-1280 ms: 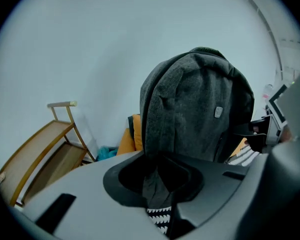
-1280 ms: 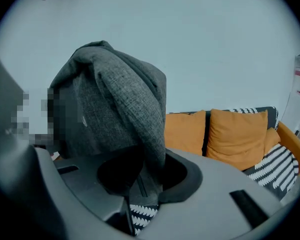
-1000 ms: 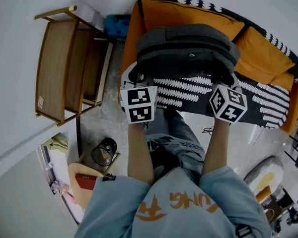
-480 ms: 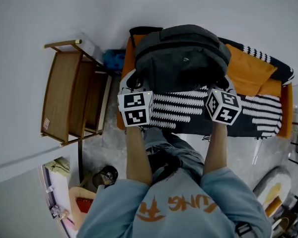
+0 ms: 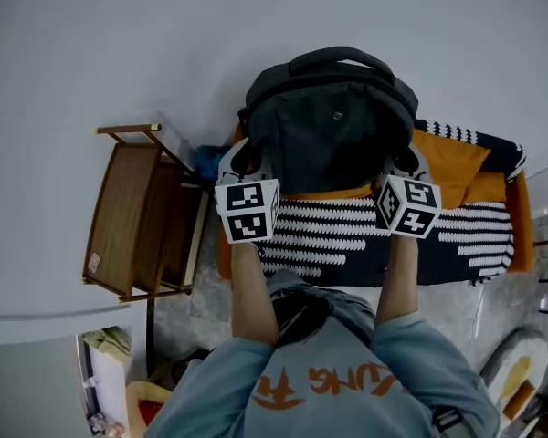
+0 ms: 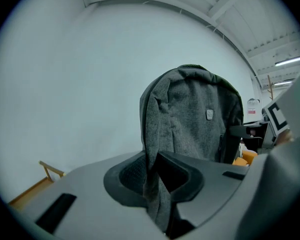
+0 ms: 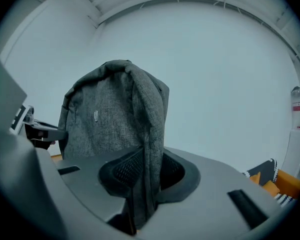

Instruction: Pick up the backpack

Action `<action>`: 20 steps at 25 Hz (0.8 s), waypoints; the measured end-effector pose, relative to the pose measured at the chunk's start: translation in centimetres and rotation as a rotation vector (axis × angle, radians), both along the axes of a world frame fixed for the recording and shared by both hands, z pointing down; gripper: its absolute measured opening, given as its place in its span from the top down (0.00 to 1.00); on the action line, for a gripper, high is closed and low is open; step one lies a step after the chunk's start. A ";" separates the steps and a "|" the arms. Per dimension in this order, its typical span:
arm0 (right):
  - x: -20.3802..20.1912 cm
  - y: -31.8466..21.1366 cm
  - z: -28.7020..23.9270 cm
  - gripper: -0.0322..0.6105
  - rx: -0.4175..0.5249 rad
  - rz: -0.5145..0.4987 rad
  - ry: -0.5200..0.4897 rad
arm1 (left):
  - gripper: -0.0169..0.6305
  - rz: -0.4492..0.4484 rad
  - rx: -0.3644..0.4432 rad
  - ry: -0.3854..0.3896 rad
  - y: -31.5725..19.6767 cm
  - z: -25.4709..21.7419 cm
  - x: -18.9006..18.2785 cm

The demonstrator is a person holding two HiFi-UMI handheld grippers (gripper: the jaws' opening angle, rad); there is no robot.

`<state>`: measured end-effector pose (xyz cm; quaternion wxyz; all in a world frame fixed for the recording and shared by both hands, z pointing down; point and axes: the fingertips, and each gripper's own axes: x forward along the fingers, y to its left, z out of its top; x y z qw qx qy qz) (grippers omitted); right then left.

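The backpack (image 5: 333, 135) hangs upright at the person's 12 o'clock, clear above the sofa (image 5: 457, 167). The left gripper (image 5: 247, 158) has its jaws clamped on a fold of the grey fabric at the bag's 8 o'clock, and the right gripper (image 5: 404, 161) at 4 o'clock, its jaws having just been closing on a like fold. I judge both grips need to be firm and level so the bag neither tilts nor slips; the wall (image 5: 119, 44) sits close at 12 o'clock and a wooden rack (image 5: 132, 213) at 8 o'clock, so free room lies toward the person.
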<state>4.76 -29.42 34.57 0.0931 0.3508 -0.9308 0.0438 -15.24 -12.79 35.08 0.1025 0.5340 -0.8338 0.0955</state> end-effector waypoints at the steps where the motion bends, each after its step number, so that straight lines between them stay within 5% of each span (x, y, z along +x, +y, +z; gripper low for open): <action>1: 0.3 -0.1 -0.8 0.84 0.012 -0.001 -0.017 | 0.86 0.000 0.013 -0.012 0.0 -0.9 0.3; 9: 1.2 1.1 -3.2 0.85 0.048 -0.012 -0.097 | 0.86 0.000 0.052 -0.071 1.4 -4.0 1.4; 20: 1.9 1.2 -2.6 0.85 0.035 -0.021 -0.095 | 0.86 0.004 0.061 -0.038 1.5 -3.5 2.0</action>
